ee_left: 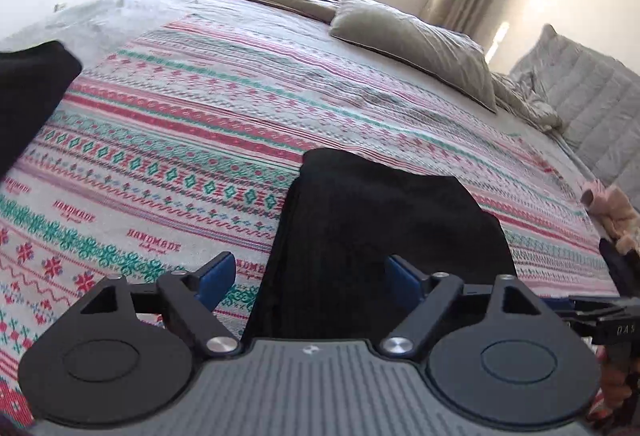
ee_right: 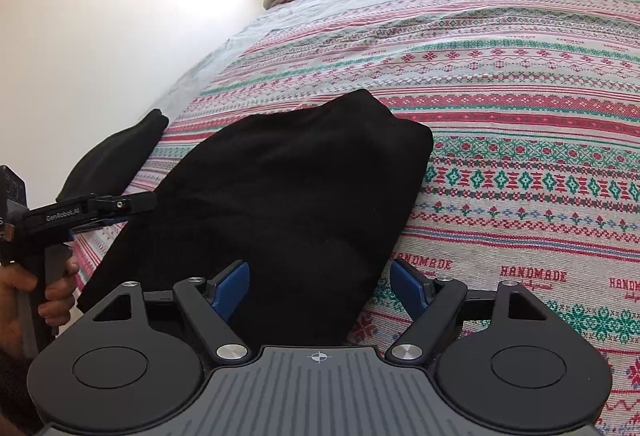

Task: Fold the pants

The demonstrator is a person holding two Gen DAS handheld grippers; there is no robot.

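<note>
Through my left wrist camera, the left gripper (ee_left: pixel 310 278) stands wide open, nothing pinched, over the near end of the folded black fabric pants (ee_left: pixel 384 236) lying on the red-and-green patterned knit bedspread (ee_left: pixel 180 140). Through my right, the right gripper (ee_right: pixel 320 286) gapes too, empty, above the pants' near right edge.

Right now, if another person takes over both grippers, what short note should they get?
Left gripper: open, holding nothing, fingers on either side of the near edge of the black pants.
Right gripper: open, empty, over the same near end.
Pants: already folded into a compact bundle on the patterned bedspread. A second black garment lies beside it near the bed edge.
Left: judge whether another fold is needed; probably only smoothing.
</note>
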